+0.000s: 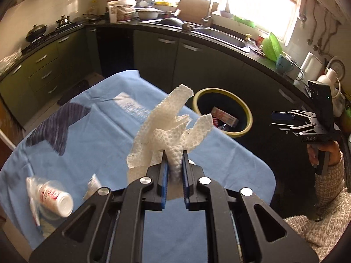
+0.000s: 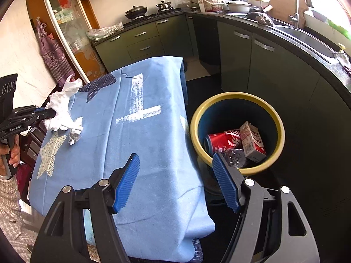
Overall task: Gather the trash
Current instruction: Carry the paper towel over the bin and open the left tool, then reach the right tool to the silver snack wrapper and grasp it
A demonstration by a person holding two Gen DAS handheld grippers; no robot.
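The left gripper (image 1: 174, 164) pinches a crumpled white paper towel (image 1: 169, 127) mid-frame, lifted off the blue cloth table (image 1: 92, 131), likely bound for the yellow-rimmed bin (image 2: 237, 131) at right. The right gripper (image 2: 175, 179) gapes empty, bottom centre.

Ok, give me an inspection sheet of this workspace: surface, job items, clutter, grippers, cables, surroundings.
Surface: table under a blue cloth, wrinkled, hanging over the edges.
Job's things: crumpled paper towel clamped in the left gripper, above the cloth; trash bin with yellow rim beside the table, holding a red soda can, a small carton and a clear plastic bottle.
Clutter: white plastic bottle lying in a clear wrapper and a small packet remain on the cloth.
Grippers: left gripper shut on the towel; right gripper open, empty.
Cables: nothing seen.
Surroundings: kitchen counter, sink, stove with pots.
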